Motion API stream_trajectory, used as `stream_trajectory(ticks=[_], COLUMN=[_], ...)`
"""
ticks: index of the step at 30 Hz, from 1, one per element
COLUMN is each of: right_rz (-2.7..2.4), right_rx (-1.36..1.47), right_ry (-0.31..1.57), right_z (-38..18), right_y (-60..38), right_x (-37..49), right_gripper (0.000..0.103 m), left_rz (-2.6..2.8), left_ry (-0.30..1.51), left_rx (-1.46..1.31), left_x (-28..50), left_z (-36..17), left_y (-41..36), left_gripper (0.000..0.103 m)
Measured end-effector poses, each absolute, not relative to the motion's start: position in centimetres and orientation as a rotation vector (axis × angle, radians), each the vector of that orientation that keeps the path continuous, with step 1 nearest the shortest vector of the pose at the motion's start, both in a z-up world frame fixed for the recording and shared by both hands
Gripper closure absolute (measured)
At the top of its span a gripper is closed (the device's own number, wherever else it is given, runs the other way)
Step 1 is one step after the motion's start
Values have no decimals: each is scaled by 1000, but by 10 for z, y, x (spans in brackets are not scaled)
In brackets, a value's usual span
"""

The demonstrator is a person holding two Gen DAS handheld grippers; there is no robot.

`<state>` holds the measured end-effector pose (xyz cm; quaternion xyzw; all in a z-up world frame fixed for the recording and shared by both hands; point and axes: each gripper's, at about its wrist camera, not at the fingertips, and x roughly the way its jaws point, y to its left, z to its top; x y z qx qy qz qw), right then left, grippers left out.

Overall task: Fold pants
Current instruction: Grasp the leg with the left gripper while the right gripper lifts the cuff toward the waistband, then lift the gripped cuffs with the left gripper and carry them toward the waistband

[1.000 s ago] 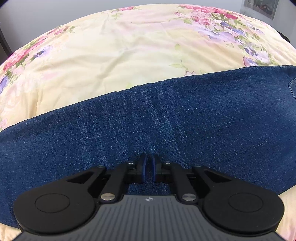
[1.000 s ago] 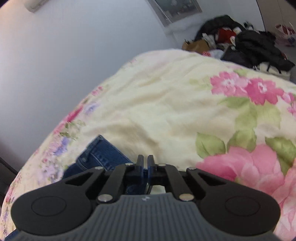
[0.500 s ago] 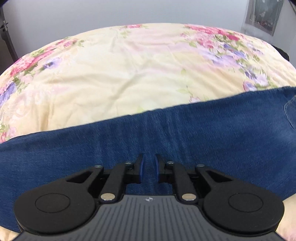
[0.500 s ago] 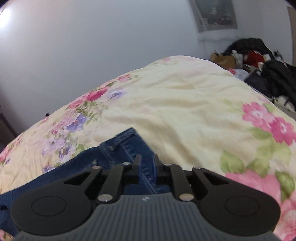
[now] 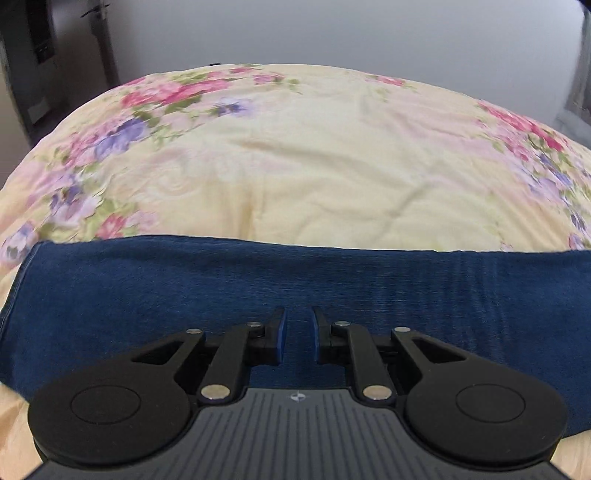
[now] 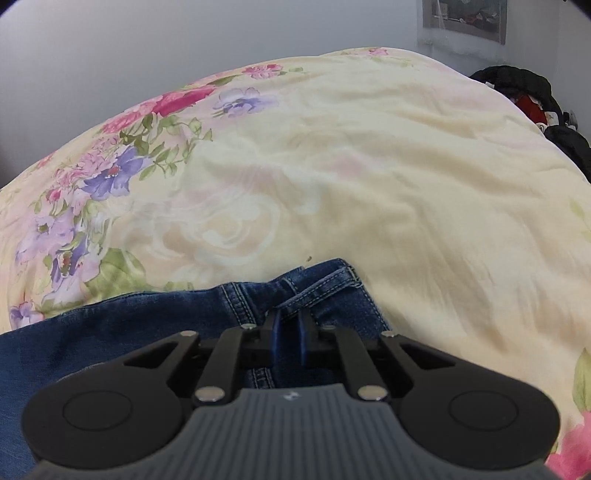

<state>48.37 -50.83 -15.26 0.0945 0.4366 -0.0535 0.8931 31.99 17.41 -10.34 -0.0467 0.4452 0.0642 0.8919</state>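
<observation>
Dark blue jeans (image 5: 295, 280) lie flat across a floral yellow bedspread (image 5: 314, 177). In the left wrist view they form a wide band with the hem end at the left. My left gripper (image 5: 298, 332) is open a little and empty, just above the denim. In the right wrist view the waistband (image 6: 314, 288) with pale stitching and a belt loop lies bunched on the bedspread (image 6: 369, 184). My right gripper (image 6: 289, 325) hovers over the waistband with a narrow gap between its pads and nothing held.
A pile of dark clothes (image 6: 535, 96) lies beyond the bed at the far right. A framed picture (image 6: 465, 18) hangs on the grey wall. A dark door frame (image 5: 44, 62) stands at the far left.
Both grippers have opened from shut and let go of the jeans. The left has swung towards the hem end; the right has turned left so more waistband shows.
</observation>
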Motion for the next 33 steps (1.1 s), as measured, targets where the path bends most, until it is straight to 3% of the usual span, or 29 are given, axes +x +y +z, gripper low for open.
stream_trajectory(ticks=[3,6,8,16,27,33], right_rz=[-131,-142,-121,100,328,458], right_rx=[148,96,40,-133,-266,-328], right_ry=[918,897,868,882,931,933], right_z=[-143,-124,-107,-75,-80,-81], right_y=[-500,-485,-467,-374,-246,-181], right_x=[481,471,460,424,410,409], right_gripper=[101,91,91,85,82,80], left_rz=[164,169,183,274,341,358], left_ry=[902,876,846,734,580,572], left_rx=[-171,-256,-305,-662,-1067,-1059], left_x=[307,290,275,205,160,182], left_z=[-99,-89,-81,-86,-154,-175], left_y=[200,222,238,327,412,426], left_gripper=[84,74,60,45,36,38])
